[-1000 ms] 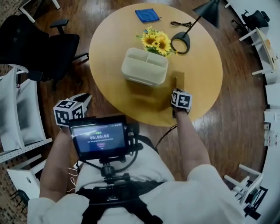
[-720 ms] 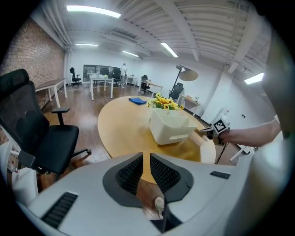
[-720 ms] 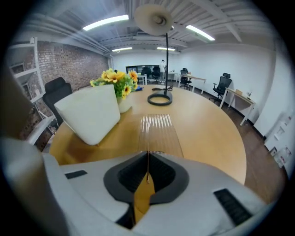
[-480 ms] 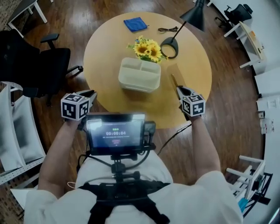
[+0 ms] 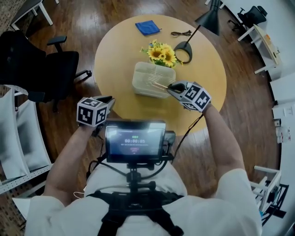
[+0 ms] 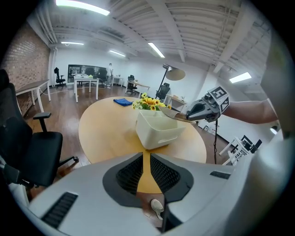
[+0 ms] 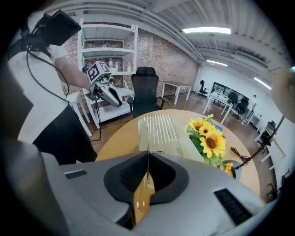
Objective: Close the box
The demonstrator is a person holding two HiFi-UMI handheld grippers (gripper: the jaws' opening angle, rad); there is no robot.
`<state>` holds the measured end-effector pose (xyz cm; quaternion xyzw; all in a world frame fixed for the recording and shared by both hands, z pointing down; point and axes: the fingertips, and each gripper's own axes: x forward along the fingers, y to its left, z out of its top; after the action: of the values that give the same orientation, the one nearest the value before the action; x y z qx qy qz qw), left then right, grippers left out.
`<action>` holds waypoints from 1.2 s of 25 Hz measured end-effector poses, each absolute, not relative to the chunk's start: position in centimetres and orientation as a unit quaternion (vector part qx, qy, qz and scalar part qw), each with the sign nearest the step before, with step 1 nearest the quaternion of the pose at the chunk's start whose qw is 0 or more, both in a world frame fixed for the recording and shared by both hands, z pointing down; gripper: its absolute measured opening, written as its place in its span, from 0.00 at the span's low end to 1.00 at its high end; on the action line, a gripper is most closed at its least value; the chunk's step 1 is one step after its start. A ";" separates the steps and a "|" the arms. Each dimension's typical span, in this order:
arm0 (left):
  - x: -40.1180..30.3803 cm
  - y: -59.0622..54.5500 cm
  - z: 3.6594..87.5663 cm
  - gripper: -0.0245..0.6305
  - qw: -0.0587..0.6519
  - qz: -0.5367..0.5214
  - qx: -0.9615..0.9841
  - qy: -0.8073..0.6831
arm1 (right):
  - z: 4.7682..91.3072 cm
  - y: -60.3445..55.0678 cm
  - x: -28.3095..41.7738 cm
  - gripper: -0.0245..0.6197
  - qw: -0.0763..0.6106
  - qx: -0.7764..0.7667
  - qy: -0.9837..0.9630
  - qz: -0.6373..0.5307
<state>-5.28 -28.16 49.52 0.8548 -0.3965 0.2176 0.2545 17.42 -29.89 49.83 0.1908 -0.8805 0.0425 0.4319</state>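
Right gripper (image 5: 171, 86) jaws clamp the ribbed clear lid (image 7: 156, 131) above the cream box (image 5: 144, 86) for covering; left gripper (image 5: 109, 99) jaws apart, empty.

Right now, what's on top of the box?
Clear lid, gripped by the right gripper, hangs over the box, not seated. Box's inside is blurred through it; contents unclear.

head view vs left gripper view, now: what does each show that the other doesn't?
Head view only: the monitor at the person's chest, the cable on the table, and the left gripper's marker cube.
Left gripper view only: ceiling lights, far desks, and the left jaws slightly apart with nothing between them.
Both: the box, the right gripper holding the clear lid over it, sunflowers, blue cloth, lamp.
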 end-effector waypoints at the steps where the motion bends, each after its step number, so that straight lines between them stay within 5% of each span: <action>1: -5.1 -28.1 49.4 0.12 0.253 0.216 0.855 -0.397 | 50.2 -30.1 16.9 0.05 0.434 0.180 -0.882 0.041; 30: -5.2 -26.6 49.0 0.12 0.264 0.223 0.843 -0.412 | 53.1 -29.4 14.4 0.05 0.475 0.091 -0.874 0.038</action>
<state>-5.17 -26.60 48.98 0.8431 -0.4122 0.2229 0.2639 14.36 -29.45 53.06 0.0914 -0.8742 0.0384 0.4754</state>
